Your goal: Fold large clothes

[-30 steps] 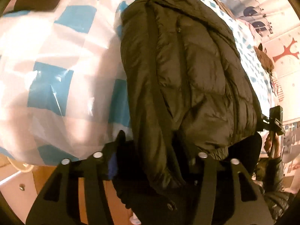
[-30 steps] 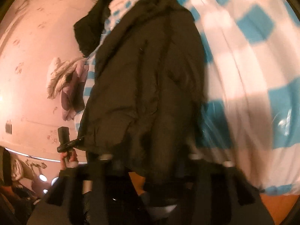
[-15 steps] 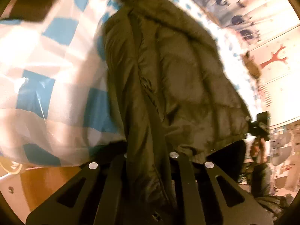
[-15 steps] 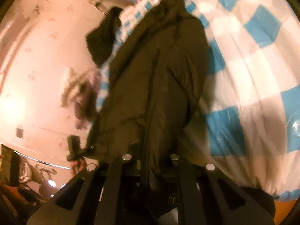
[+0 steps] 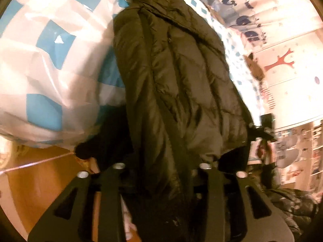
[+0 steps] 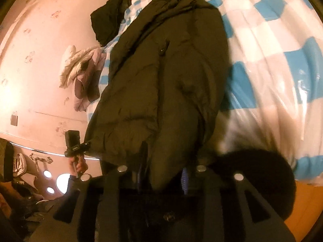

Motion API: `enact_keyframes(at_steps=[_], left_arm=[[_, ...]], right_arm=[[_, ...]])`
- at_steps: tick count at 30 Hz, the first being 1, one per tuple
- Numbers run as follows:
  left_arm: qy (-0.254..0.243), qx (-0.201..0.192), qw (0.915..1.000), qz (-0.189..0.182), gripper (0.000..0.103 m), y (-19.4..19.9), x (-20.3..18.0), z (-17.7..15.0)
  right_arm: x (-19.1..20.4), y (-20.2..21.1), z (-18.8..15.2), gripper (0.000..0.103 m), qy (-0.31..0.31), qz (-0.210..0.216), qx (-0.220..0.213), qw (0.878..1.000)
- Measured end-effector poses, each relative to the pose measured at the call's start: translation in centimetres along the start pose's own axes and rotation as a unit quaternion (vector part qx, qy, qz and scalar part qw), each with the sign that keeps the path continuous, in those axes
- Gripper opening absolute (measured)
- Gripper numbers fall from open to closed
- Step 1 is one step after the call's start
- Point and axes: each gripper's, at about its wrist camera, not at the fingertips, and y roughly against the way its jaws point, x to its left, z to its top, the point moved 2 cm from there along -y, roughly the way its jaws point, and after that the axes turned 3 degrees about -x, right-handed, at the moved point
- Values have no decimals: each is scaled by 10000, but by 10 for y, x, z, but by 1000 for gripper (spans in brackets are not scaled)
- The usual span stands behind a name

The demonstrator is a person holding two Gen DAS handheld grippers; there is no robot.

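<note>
Dark olive puffer jacket (image 5: 181, 76) lies lengthwise on checked bed (image 5: 50, 64); left gripper (image 5: 161, 167) and right gripper (image 6: 161, 169) each clamp its hem.

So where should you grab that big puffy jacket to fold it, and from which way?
Best by its bottom hem, coming in from the foot edge of the bed. The dark puffy jacket lies lengthwise on the blue-checked cover, collar far away, hem hanging nearest. The left gripper and right gripper each have hem fabric bunched between their fingers, one at each corner, so it should lift evenly.
</note>
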Motion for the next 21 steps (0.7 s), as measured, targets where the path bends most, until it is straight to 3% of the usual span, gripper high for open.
enact_keyframes(at_steps=[1,2,3,5,6,8,10,13,21], left_arm=[[-20,-5,9995,304,72,-2,1,-3],[-45,-48,9988,484,72,-2,2,-3],[-64,-72,9991,423,71,-2,2,-4],[-59,-167,9995,276,55,-1,0,-4],[-53,-164,9997,144,38,-1,-1,-6],[-225,-286,9988,319,29,-2,-10,-7],[-321,-366,9983,305,12,4,-17,-10],[-510,-505,9968,347,8,15,-29,-11],[-964,-947,9902,-340,8,71,-62,-29]], right_arm=[[4,-7,0,36,123,-165,66,9998],[9,-13,1,36,280,-361,146,9988],[10,-15,0,36,333,-418,164,9984],[11,-18,-1,29,297,-291,117,9991],[9,-18,-3,18,240,-152,70,9996],[3,-11,-5,14,104,139,-133,9998],[6,-1,-8,12,17,424,-356,9985],[11,25,-10,12,7,980,-782,9921],[22,90,-28,12,102,1969,-1521,9685]])
